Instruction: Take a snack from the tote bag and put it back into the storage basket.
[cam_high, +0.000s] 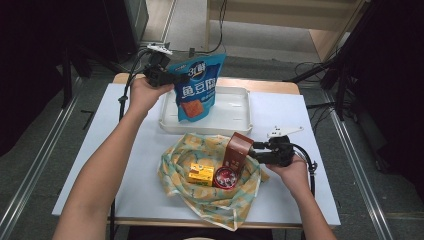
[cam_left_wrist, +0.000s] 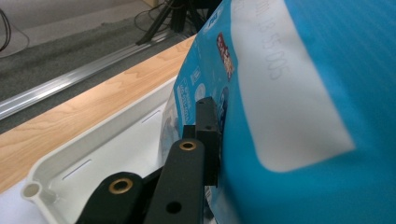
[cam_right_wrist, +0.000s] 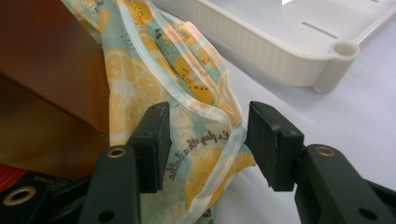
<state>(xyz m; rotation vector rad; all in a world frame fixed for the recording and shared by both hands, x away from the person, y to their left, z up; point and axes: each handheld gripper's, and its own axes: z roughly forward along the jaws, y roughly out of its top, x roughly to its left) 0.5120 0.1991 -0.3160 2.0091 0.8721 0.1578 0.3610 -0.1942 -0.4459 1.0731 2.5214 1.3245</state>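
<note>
Nearest the person, a lemon-print cloth (cam_high: 212, 187) lies bunched on the white surface (cam_high: 130, 165), at about 6 o'clock from the tray. On the cloth sit a small yellow box (cam_high: 201, 174) and, touching it at its 3 o'clock, a round red tin (cam_high: 226, 178). A brown carton (cam_high: 236, 151) stands tilted at the tin's 12 o'clock. The right tool (cam_high: 256, 150) is at the carton's 3 o'clock, just beside it; in the right gripper view its jaws stand wide apart with the cloth's hem (cam_right_wrist: 212, 126) lying between them, neither pad pressing it. Farther off, the white tray (cam_high: 235, 122) rests on the surface at 12 o'clock from the cloth. The left tool (cam_high: 172, 79) is clamped on the left edge of a blue snack bag (cam_high: 197, 87), which hangs upright over the tray's left half; whether its lower end touches the tray floor cannot be told.
</note>
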